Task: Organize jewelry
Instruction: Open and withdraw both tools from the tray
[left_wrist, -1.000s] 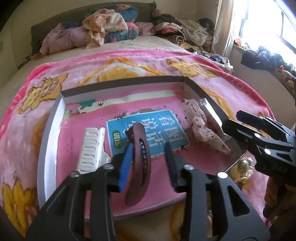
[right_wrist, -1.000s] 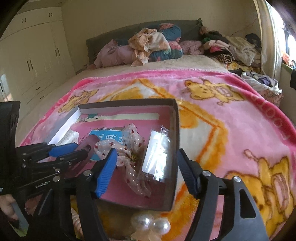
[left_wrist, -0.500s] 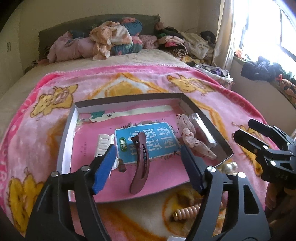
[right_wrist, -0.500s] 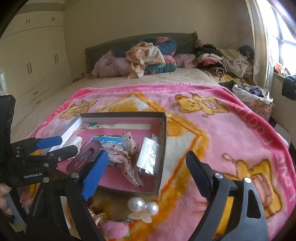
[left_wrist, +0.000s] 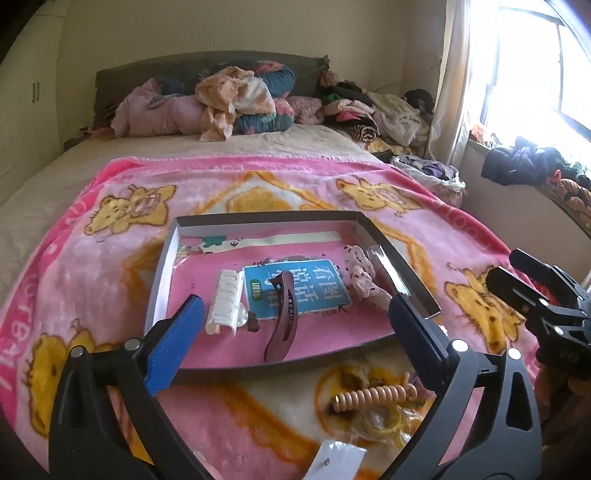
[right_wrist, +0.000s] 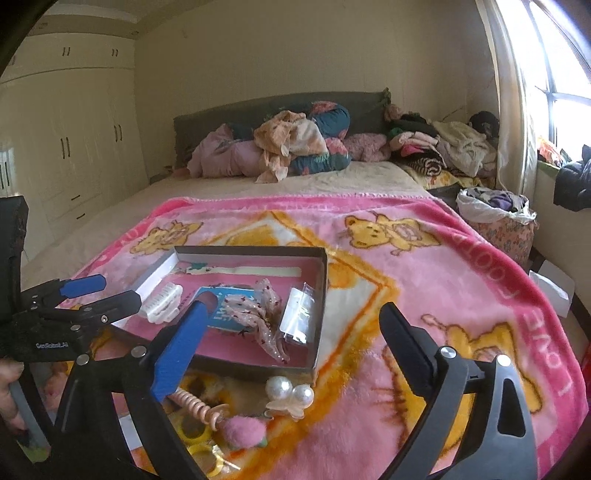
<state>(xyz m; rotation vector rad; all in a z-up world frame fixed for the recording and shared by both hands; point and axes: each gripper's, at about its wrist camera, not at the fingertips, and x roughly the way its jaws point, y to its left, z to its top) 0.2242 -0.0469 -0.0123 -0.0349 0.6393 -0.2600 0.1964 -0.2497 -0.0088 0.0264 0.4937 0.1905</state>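
Covering the bed (right_wrist: 258, 188), a pink blanket (right_wrist: 424, 280) bears the tray (left_wrist: 162, 266).

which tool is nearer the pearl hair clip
Right. The pearl hair clip lies just outside the box, between the right tool fingers; the left tool sits farther off to its left.

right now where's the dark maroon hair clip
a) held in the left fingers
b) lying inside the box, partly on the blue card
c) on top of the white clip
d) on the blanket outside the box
b: the maroon hair clip lies loose on the floor of the box, its top end over the blue card, beside the white clip; the left gripper is open and holds nothing.
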